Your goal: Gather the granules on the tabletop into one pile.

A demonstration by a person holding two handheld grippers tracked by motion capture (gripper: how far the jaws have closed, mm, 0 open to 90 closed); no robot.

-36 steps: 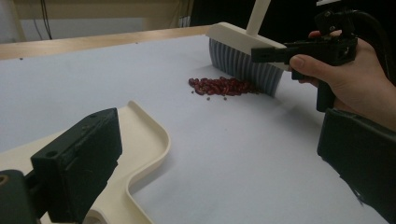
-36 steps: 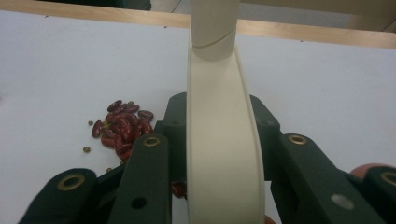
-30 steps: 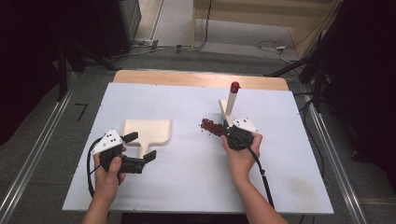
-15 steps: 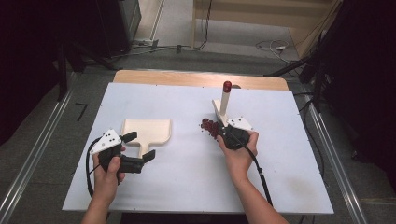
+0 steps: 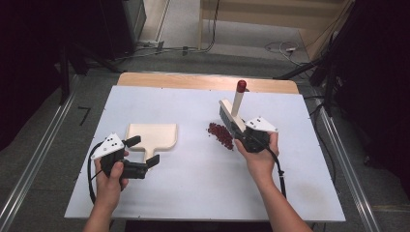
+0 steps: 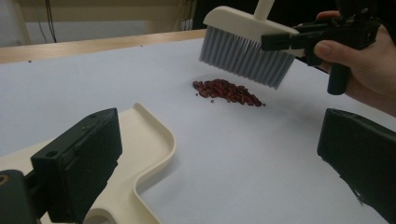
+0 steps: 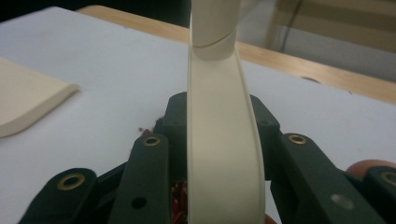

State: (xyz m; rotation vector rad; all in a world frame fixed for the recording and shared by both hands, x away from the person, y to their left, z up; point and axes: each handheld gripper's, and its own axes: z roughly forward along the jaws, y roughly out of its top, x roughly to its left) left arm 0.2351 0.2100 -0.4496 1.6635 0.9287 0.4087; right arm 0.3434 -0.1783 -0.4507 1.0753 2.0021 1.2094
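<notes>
We see the dustpan (image 5: pixel 151 137) flat on the white table (image 5: pixel 193 193), its handle between the left gripper (image 5: pixel 143 153)'s wide-open jaws. Our right gripper (image 5: pixel 240 135) clamps the brush (image 6: pixel 245 44), bristles lifted just above the red beans (image 5: pixel 220 135)

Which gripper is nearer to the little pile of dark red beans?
The right. The right gripper holds the cream brush just above the pile of dark red beans; the left gripper sits farther off, at the cream dustpan.
</notes>
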